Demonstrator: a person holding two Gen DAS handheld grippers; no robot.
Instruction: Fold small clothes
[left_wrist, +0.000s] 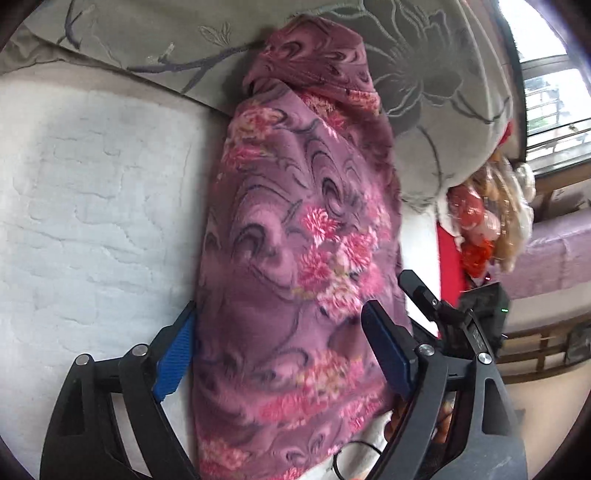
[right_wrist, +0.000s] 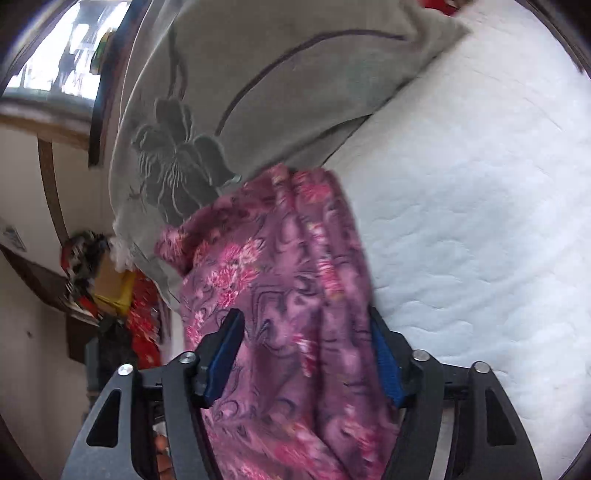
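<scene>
Two grippers straddle one floral garment on the bed.
Left gripper and right gripper: jaws spread wide, cloth between, pads not clamping; pillow at 12 o'clock.

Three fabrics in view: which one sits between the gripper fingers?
The purple-pink floral fleece garment, running between both grippers' blue pads. The grey flower-embroidered pillow lies beyond its far end, and the white quilted bed cover lies underneath, beside it.

Both wrist cameras look down along their fingers, close over the same floral fleece garment between them, white quilted bed beyond.
</scene>
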